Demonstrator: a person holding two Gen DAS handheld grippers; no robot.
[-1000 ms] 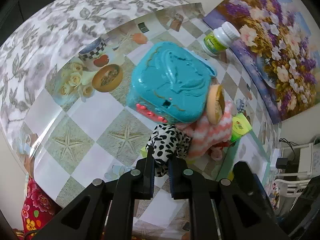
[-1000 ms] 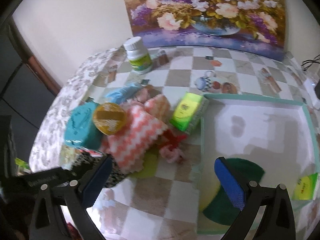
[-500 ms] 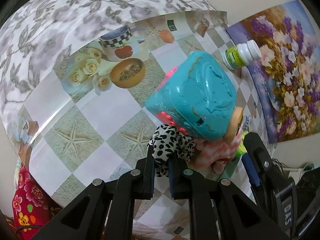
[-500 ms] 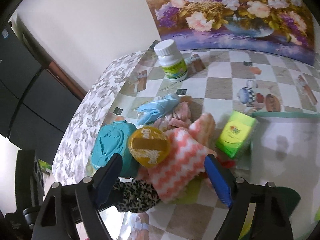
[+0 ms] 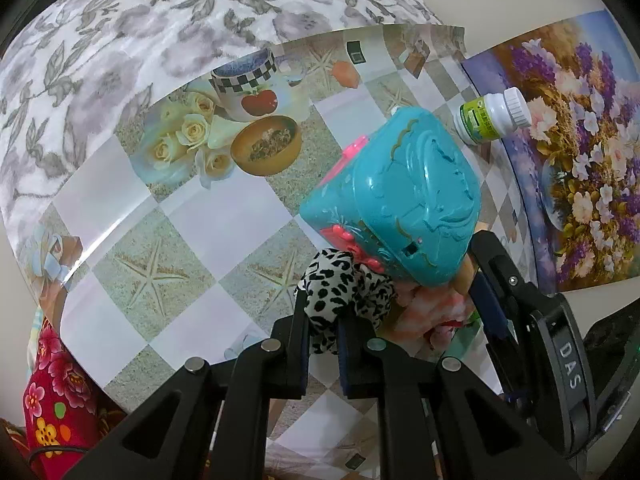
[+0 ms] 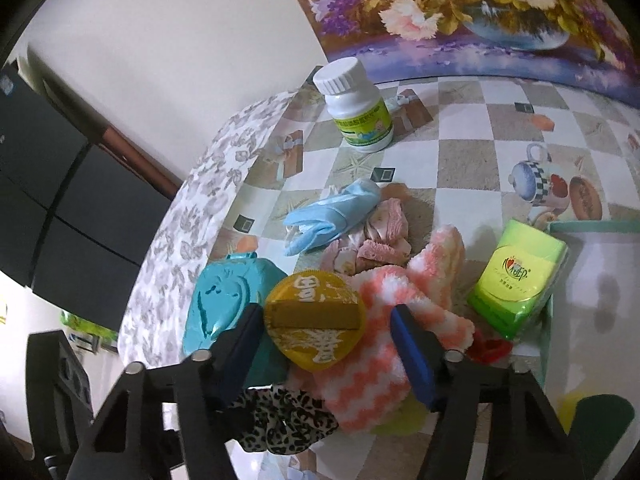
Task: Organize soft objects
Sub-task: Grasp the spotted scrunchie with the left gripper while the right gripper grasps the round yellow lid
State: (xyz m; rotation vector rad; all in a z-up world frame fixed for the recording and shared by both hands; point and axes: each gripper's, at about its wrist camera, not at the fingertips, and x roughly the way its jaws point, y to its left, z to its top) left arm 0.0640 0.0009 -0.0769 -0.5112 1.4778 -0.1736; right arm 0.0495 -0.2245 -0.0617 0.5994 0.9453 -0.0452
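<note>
On checkered tablecloth (image 5: 188, 216), left tool (image 5: 323, 322) pinches crumpled leopard-print scrunchie (image 5: 340, 284); right tool (image 6: 328, 344) gapes wide.

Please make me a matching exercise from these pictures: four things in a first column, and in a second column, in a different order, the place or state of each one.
1. leopard scrunchie
2. yellow round lid
3. white pill bottle
4. green box

a. stands upright near the flower painting
b. leans beside the tray's edge
c. pinched in the left gripper
d. between the open fingers of the right gripper

Pairs: 1-c, 2-d, 3-a, 4-b
</note>
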